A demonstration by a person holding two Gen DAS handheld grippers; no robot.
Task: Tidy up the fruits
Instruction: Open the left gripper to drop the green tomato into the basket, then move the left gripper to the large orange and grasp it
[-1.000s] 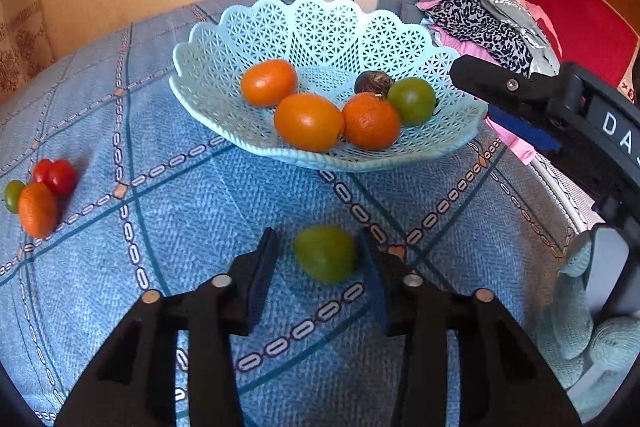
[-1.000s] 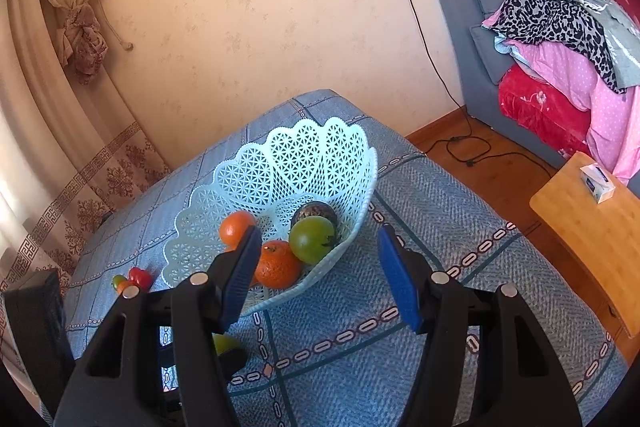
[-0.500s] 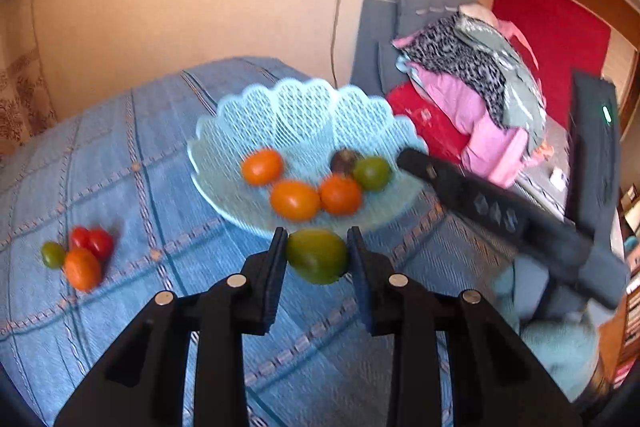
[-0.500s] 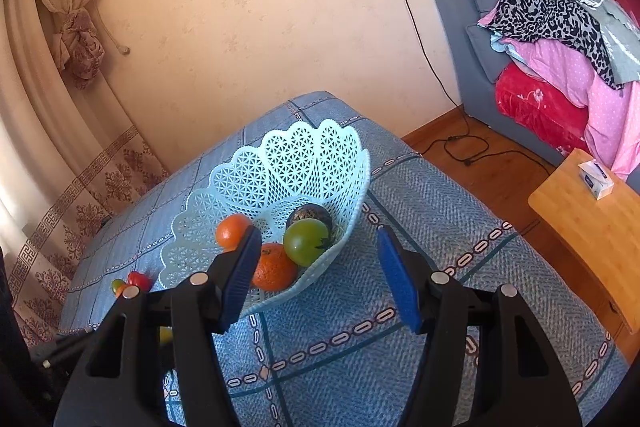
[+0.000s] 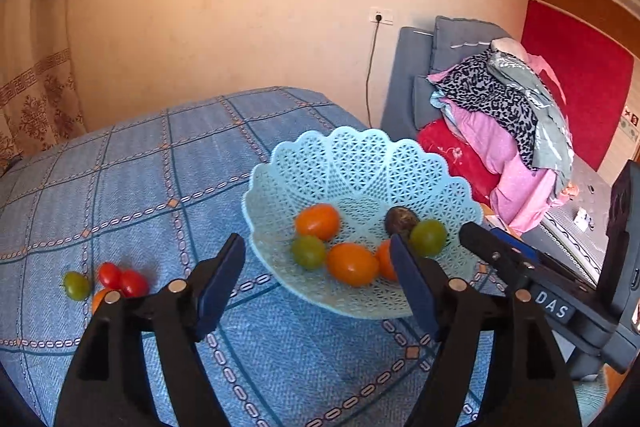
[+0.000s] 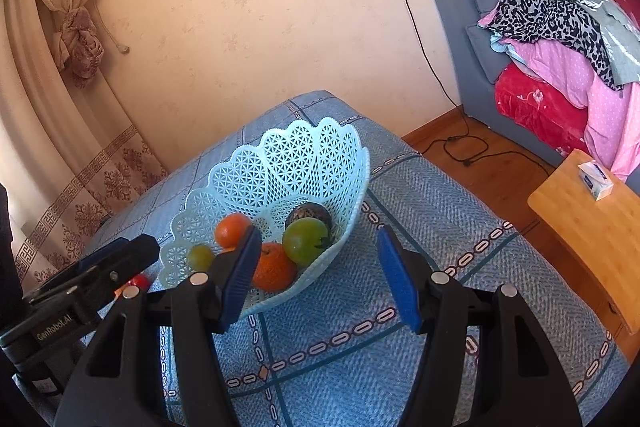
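My left gripper (image 5: pixel 318 279) hangs just in front of the pale blue lattice basket (image 5: pixel 360 163), and its jaws have just been opening; they now stand spread with nothing between them. The small green fruit (image 5: pixel 308 251) lies inside the basket, at the near left of the pile, touching the front orange fruit (image 5: pixel 352 263). Behind it sits another orange fruit (image 5: pixel 318 221); toward the basket's right are a dark brown fruit (image 5: pixel 401 219) and a larger green one (image 5: pixel 427 237), with a further orange fruit partly hidden behind my right-hand finger.

My right gripper (image 6: pixel 318 273) is also parted and holds nothing, poised at the basket's near right edge.

Well to the left of the basket, on the blue patterned counter (image 5: pixel 140 179), a loose cluster waits: a green fruit (image 5: pixel 76 285), two red ones (image 5: pixel 122 279) touching each other, and an orange one (image 5: pixel 99 299) half hidden behind my left finger.
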